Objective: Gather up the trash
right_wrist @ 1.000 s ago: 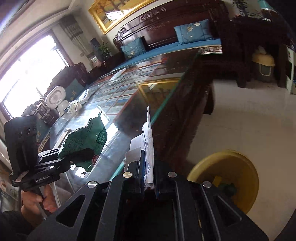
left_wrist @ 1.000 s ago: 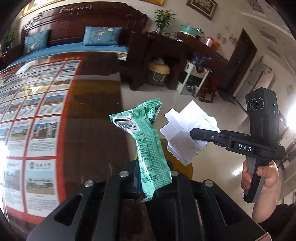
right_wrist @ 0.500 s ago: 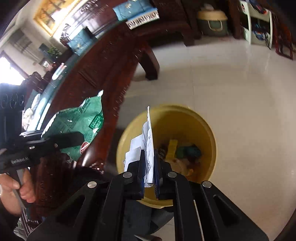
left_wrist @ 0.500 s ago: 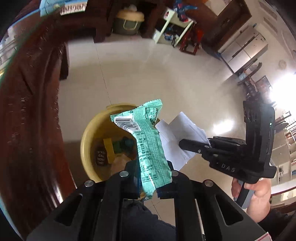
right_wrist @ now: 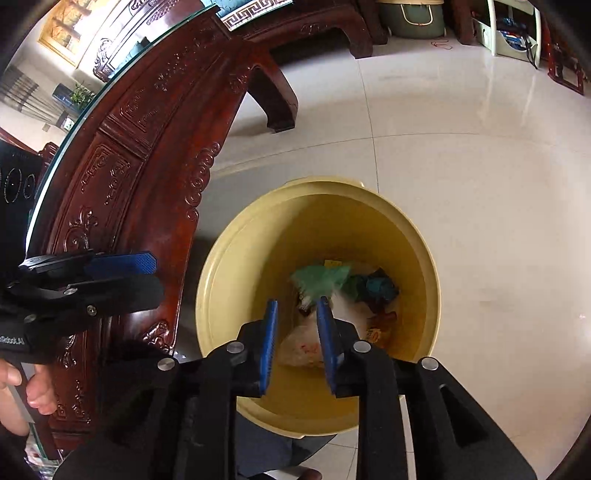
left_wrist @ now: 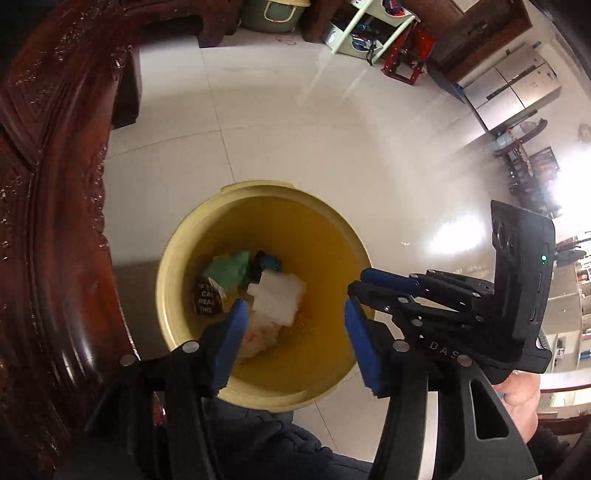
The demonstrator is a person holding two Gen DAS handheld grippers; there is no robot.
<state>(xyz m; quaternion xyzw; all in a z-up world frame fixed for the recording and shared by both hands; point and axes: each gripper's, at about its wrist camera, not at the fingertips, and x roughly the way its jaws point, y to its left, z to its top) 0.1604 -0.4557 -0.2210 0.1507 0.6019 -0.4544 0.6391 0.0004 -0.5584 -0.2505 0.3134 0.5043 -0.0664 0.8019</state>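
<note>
A yellow trash bin [left_wrist: 173, 266] stands on the floor below both grippers; it also shows in the right wrist view [right_wrist: 236, 243]. Inside lie the green wrapper [left_wrist: 229, 271], the white paper [left_wrist: 277, 299] and other trash. In the right wrist view the green wrapper [right_wrist: 317, 278] lies among the trash. My left gripper [left_wrist: 293, 314] is open and empty above the bin. My right gripper [right_wrist: 297, 314] is open and empty above the bin; it also shows at the right of the left wrist view [left_wrist: 369, 286]. The left gripper shows at the left of the right wrist view [right_wrist: 147, 275].
The carved dark wooden table [left_wrist: 55, 184] with a glass top [right_wrist: 74, 122] stands right beside the bin on the left. Pale tiled floor [left_wrist: 332, 129] lies around it. Shelves and furniture [left_wrist: 365, 29] stand at the far side of the room.
Both grippers have opened over the bin. The green wrapper and the white paper have dropped from them into the bin.
</note>
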